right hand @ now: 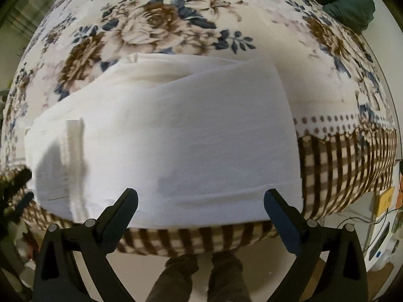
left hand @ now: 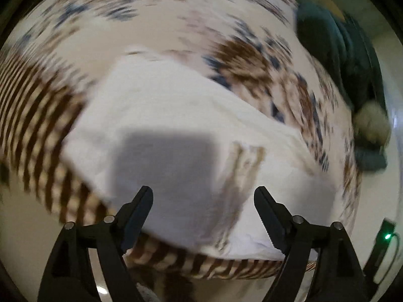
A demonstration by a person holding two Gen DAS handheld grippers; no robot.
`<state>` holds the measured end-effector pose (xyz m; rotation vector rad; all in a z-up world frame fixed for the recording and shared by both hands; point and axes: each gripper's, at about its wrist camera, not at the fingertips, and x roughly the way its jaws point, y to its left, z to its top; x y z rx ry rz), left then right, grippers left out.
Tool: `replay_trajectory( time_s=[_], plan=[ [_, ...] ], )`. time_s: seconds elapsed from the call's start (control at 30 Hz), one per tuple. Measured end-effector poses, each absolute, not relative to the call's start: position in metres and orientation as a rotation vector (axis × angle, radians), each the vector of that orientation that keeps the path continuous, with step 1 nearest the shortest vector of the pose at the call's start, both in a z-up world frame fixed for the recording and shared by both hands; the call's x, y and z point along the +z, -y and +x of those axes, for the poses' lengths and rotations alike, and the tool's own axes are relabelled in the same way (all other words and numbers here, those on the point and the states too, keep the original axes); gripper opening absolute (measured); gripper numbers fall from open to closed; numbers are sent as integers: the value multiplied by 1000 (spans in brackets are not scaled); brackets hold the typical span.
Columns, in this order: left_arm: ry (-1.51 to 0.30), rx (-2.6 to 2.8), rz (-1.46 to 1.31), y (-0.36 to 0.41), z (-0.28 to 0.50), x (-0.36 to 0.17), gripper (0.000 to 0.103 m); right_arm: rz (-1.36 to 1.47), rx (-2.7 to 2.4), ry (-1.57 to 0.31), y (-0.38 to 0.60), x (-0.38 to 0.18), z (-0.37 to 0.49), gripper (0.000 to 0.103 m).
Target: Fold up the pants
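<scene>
White pants (right hand: 163,130) lie folded into a wide band on a floral blanket (right hand: 156,22), near its checked front border. A seam strip (right hand: 74,138) runs across the pants' left part. My right gripper (right hand: 201,197) hangs open above the pants' near edge, nothing between its fingers. The left wrist view is blurred. It shows the same white pants (left hand: 176,105) under my left gripper (left hand: 203,196), which is open and holds nothing, its square shadow falling on the cloth. Two dark fingers (right hand: 21,176) at the left edge of the right wrist view look like the left gripper's.
Dark green clothes (right hand: 352,10) are piled at the blanket's far right corner, also visible as a green heap (left hand: 335,47). A person's legs (right hand: 201,274) stand at the front edge. A black device with a green light (left hand: 386,236) and cabled items (right hand: 385,198) sit low on the right.
</scene>
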<state>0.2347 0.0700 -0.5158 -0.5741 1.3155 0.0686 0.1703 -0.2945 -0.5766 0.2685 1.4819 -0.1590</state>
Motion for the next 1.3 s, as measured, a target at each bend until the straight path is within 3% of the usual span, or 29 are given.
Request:
replay_trajectory(
  time_s=[0.23,0.4,0.43,0.53,0.77,1.0,1.03,1.07,1.13,1.3],
  plan=[
    [-1210,292,-1024,-153,197,-562,81,282,-168,-1512,274,-583,188,102],
    [-1169,355,-1142,-174,207,-600,81,254,-155,-1532,259,-593,206,102],
    [-1146,358,-1155,-177,213,-604,80,239,-154,-1533,254,-594,210,102],
    [-1099,371,-1103,-175,225,-595,58,234,-150,-1551,244,-600,215,102],
    [-1082,350,-1111,-178,235,-617,62,245,-130,-1586,225,-610,215,102],
    [-1050,303,-1153,-183,203,-578,62,227,-93,-1596,205,-611,208,102],
    [-1025,306,-1144,-184,199,-573,56,221,-92,-1603,202,-613,206,102],
    [-998,301,-1129,-185,198,-570,38,220,-95,-1611,200,-616,205,102],
    [-1009,310,-1068,-186,204,-571,13,228,-106,-1623,197,-620,203,102],
    [-955,251,-969,-181,217,-549,11,225,-117,-1610,193,-621,200,102]
  ],
)
